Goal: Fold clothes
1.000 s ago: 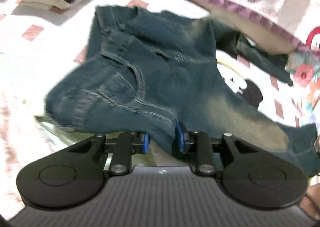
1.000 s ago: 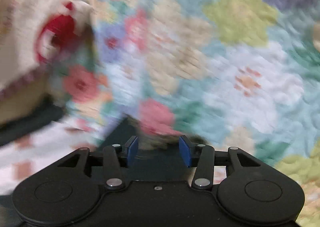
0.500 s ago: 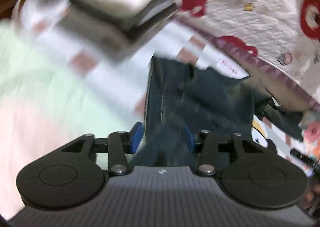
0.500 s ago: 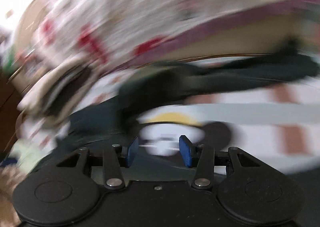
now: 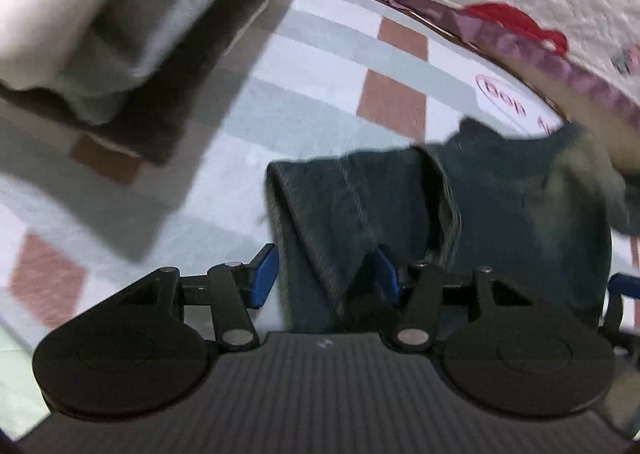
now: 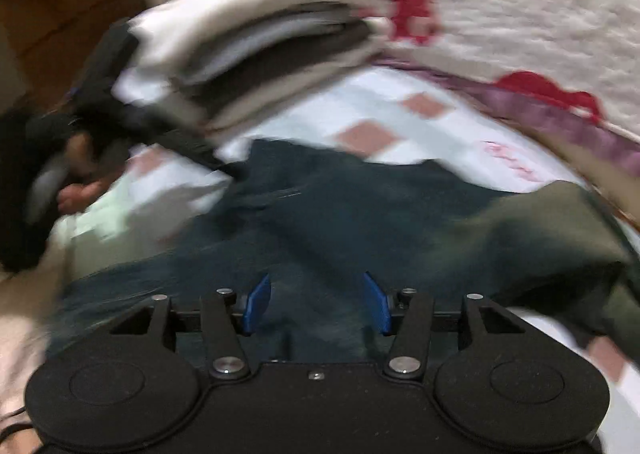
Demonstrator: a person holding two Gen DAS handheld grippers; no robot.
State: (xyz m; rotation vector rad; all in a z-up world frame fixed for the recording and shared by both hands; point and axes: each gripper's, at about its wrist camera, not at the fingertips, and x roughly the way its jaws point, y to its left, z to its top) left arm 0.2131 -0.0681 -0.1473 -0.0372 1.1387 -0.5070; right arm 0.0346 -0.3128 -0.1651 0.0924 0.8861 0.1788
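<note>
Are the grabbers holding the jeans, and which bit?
The left hand-held gripper has a folded edge of the jeans between its open fingers; a firm pinch can't be told. The right hand-held gripper is open, holding nothing.

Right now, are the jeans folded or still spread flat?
Partly folded. In the left wrist view the jeans are doubled over with a rounded fold edge, bunched between the left tongs; the final fold isn't finished.

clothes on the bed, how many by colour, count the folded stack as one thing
blue denim jeans: 1
dark olive green garment: 1
folded stack of white and grey clothes: 1
total: 3
The right wrist view is blurred, so the layers in the stack cannot be counted singly.
</note>
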